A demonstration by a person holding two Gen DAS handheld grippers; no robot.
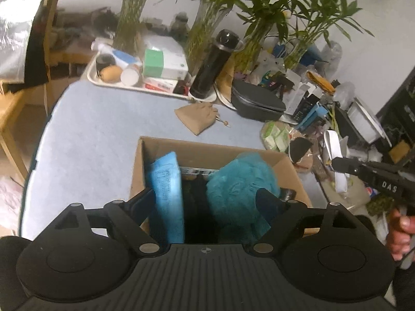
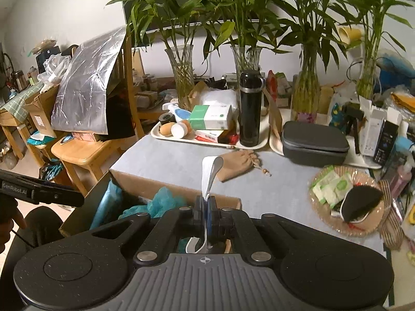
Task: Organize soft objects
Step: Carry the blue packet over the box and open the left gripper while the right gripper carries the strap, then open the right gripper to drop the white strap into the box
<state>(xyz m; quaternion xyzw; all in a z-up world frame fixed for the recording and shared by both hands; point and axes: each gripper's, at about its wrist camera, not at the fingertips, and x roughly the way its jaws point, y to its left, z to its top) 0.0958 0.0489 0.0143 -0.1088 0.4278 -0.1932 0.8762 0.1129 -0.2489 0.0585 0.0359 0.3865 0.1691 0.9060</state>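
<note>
Counted on the table: one cardboard box (image 1: 220, 153) at 6 o'clock holding two blue soft items, a flat blue pad (image 1: 167, 194) and a teal plush (image 1: 241, 181). One tan drawstring pouch (image 2: 237, 163) lies at centre, with one black flask (image 2: 249, 108) and four glass vases of bamboo (image 2: 182, 75) toward 12 o'clock. One dark zip case (image 2: 315, 142) sits at 2 o'clock, and two grippers are present, the right gripper (image 2: 207, 207) holding one white strap (image 2: 210, 173).
</note>
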